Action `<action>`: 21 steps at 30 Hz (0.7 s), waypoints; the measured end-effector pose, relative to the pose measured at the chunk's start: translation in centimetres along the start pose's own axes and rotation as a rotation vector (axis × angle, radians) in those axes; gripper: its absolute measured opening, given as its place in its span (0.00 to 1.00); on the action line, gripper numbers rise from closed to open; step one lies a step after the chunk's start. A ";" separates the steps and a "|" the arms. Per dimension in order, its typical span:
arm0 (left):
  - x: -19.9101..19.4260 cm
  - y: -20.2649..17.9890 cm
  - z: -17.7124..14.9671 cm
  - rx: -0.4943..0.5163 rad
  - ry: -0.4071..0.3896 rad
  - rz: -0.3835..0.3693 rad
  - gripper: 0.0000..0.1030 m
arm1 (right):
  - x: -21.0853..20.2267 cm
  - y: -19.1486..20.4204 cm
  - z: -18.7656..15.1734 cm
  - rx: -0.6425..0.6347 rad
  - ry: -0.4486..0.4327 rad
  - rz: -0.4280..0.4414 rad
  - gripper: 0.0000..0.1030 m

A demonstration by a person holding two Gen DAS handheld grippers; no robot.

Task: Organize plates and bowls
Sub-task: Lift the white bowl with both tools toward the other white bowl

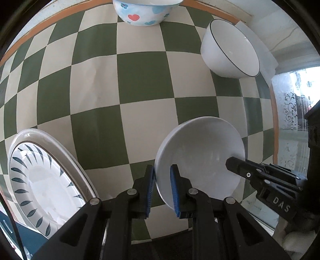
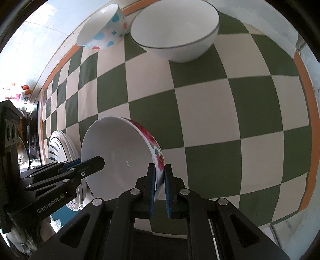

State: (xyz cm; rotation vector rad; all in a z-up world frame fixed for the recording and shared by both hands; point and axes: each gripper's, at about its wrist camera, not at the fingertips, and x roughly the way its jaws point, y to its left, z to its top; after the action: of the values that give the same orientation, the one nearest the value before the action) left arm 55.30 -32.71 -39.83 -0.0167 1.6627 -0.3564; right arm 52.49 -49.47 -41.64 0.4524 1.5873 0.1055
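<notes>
Floral bowl (image 2: 124, 156) aloft over checkered cloth (image 2: 210, 112), rim pinched both sides: left gripper (image 1: 162, 188) clenched on one edge, right gripper (image 2: 159, 186) clenched on opposite. Black-rimmed bowl (image 2: 176, 34) lies ahead, nearer right gripper; likely nesting target.

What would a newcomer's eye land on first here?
The floral bowl, held over the checked cloth with both grippers clamped on opposite rims: the left gripper and the right gripper. Next, two bowls at the far edge, the heart bowl and the white bowl. Stacked plates lie at the left.
</notes>
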 end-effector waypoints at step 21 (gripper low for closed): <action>-2.7 -4.1 16.4 -0.045 -0.043 -0.111 0.28 | -7.4 -7.6 12.9 0.168 -0.119 0.081 0.40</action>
State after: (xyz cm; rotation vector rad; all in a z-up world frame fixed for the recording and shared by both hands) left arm 70.78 -39.69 -37.54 -0.1504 1.6307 -0.3997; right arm 63.44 -61.70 -38.33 0.6427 1.4665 0.0061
